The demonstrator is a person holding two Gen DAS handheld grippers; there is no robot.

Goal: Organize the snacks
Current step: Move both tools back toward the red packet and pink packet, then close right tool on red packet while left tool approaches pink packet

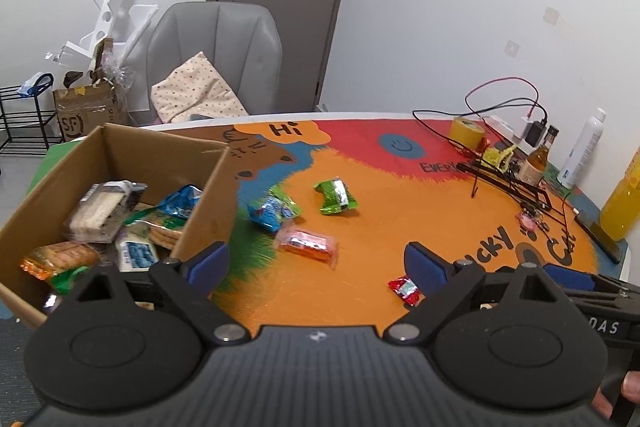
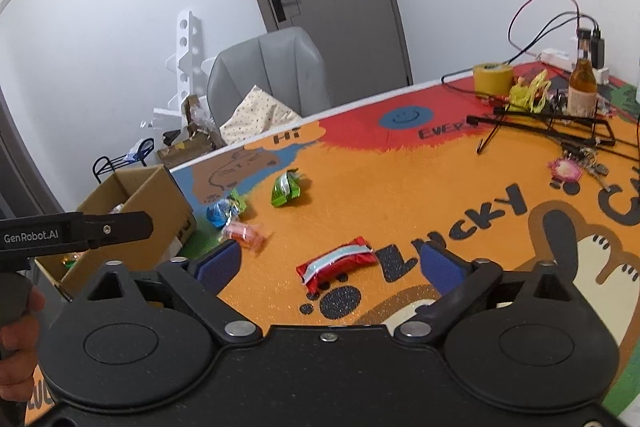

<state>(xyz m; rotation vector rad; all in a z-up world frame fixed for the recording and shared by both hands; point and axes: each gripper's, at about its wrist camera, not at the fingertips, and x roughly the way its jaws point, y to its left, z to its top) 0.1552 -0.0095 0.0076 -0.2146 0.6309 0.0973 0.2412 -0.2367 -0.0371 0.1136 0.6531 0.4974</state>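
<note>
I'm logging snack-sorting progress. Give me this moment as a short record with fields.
box: cardboard box on the table's left, already holding several snacks
loose snacks: green packet, blue packet, orange packet, red packet
left gripper: open, empty
right gripper: open, red packet lies between its fingers, ungripped

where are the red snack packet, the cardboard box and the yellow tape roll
red snack packet (image 2: 336, 263), right wrist view, middle of the wrapper
cardboard box (image 1: 208, 203), left wrist view, right side wall
yellow tape roll (image 2: 493, 78), right wrist view, outer side
</note>
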